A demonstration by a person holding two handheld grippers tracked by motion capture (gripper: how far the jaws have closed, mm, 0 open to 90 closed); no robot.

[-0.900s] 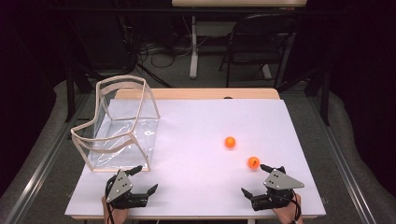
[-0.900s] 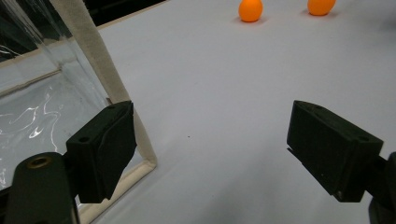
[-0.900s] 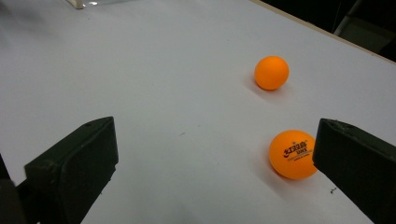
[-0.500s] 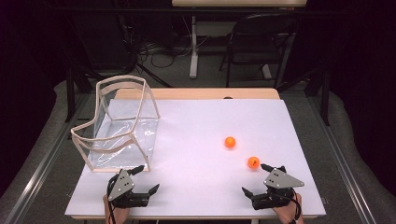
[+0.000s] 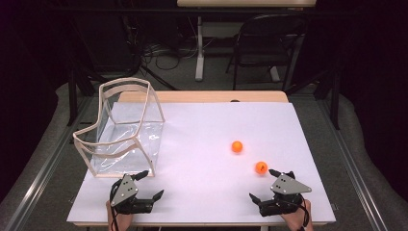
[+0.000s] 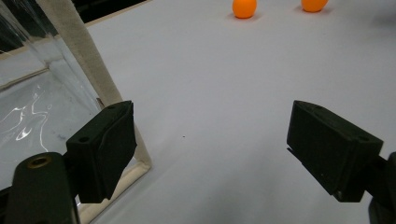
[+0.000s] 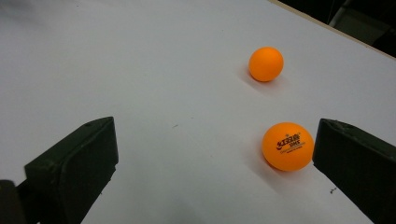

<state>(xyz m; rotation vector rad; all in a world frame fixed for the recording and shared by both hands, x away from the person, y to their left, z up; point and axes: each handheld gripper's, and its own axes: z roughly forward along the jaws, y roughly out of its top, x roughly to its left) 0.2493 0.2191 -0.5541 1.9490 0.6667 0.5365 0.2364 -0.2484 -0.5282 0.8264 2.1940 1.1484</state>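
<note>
Nothing much has shifted since the earlier frames: both balls and both grippers sit where they did. At the lower right of the high view I hold the right gripper with its jaws spread wide and empty, the nearer orange ball just beyond its upper jaw tip. In the right gripper view that printed ball lies low and right, just beside the right-hand jaw, while the farther orange ball rests above it, near but apart. My left gripper, lower left, is also wide open with nothing in it, beside the corner of the clear box. I judge this the approach to a pick: next I would slide the right jaws around the nearer ball and close gently, since it rolls easily.
</note>
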